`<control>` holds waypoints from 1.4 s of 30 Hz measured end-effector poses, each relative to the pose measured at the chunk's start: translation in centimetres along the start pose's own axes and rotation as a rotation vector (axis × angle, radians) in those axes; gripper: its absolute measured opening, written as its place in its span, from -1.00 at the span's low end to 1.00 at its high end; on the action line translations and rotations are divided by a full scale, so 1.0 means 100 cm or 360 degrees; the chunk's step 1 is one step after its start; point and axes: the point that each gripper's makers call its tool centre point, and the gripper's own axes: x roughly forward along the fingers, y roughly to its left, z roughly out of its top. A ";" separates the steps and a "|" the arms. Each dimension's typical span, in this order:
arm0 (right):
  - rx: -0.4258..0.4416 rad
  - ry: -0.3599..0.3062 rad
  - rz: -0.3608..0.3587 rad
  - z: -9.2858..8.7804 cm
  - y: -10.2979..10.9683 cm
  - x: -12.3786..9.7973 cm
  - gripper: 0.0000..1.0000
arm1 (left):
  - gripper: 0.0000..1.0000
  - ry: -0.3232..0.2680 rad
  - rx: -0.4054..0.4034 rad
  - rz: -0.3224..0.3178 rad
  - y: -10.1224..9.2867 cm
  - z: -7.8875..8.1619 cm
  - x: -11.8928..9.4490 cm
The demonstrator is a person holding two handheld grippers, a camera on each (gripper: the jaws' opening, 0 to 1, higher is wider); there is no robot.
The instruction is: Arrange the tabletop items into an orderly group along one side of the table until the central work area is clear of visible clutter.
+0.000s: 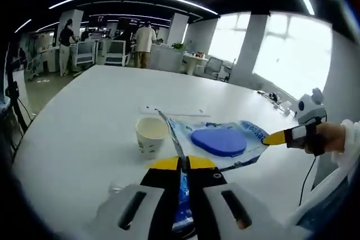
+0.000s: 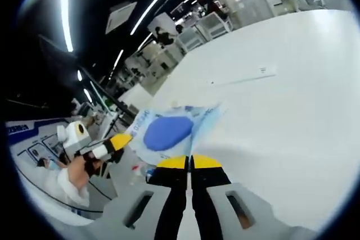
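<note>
Left gripper (image 1: pixel 184 163) fingers clamped on wipes pack (image 1: pixel 216 141) | right gripper (image 2: pixel 189 162) pinched its far edge | paper cup (image 1: pixel 151 135) stood left on surface (image 1: pixel 84 122) | pack's lower end hidden behind fingers

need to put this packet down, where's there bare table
Bare table lies left of the cup, and more beyond the thin strip toward the far edge. It is crowded around the cup, where both grippers, left and right, hold the packet.
</note>
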 end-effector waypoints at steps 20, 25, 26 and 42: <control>-0.0063 -0.0011 -0.0173 0.016 -0.048 -0.005 -1.00 | -0.99 0.0149 0.0144 -0.0080 -0.021 -0.007 0.053; -0.0080 -0.0004 -0.0195 0.021 -0.057 0.000 -1.00 | -0.98 0.0180 0.0177 -0.0082 -0.021 -0.009 0.064; -0.0083 -0.0003 -0.0200 0.022 -0.059 0.001 -1.00 | -0.98 0.0185 0.0179 -0.0084 -0.021 -0.009 0.066; -0.0168 0.0055 -0.0305 0.027 -0.087 0.036 -1.00 | -0.97 0.0312 0.0162 -0.0017 -0.003 -0.030 0.105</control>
